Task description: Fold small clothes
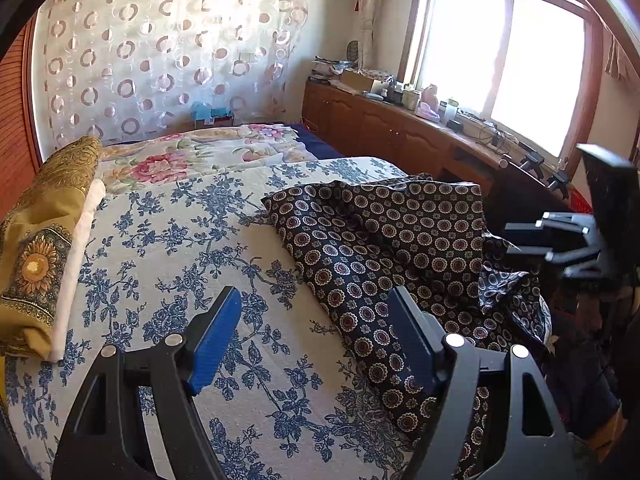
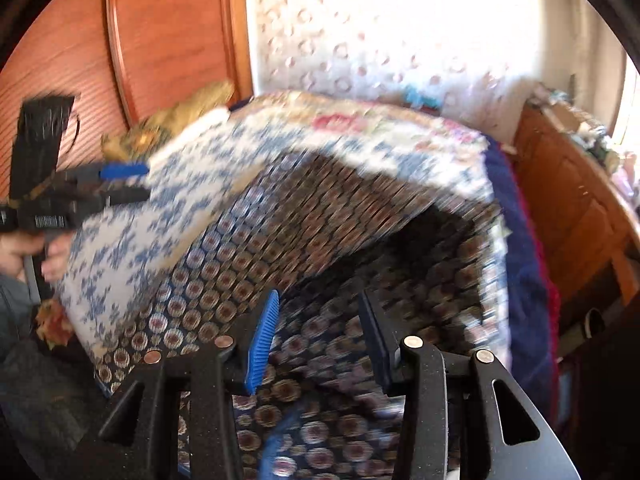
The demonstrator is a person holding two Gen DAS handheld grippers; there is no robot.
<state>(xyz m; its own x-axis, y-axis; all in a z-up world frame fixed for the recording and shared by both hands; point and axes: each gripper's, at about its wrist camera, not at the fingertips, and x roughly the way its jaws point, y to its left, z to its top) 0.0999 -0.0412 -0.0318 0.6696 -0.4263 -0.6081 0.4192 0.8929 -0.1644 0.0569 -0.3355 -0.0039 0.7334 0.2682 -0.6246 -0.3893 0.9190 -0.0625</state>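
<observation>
A dark navy garment with round flower medallions (image 1: 380, 240) lies crumpled on the right side of the bed. My left gripper (image 1: 314, 296) hovers open over the garment's left edge with nothing between its blue pads (image 1: 216, 340). At the far right of the left wrist view, my right gripper (image 1: 510, 238) comes in past the garment's right end. The right wrist view is blurred. There the right gripper (image 2: 320, 300) stands open above the garment (image 2: 320, 220), its pads apart with the cloth below them. The left gripper (image 2: 140, 183) shows at the left in a person's hand (image 2: 24, 252).
The bed has a white cover with blue flowers (image 1: 180, 240). A folded yellow sunflower cloth (image 1: 40, 240) lies on its left side. A wooden cabinet (image 1: 380, 132) with clutter runs under the window on the right. Wooden panels (image 2: 160, 40) stand behind the bed.
</observation>
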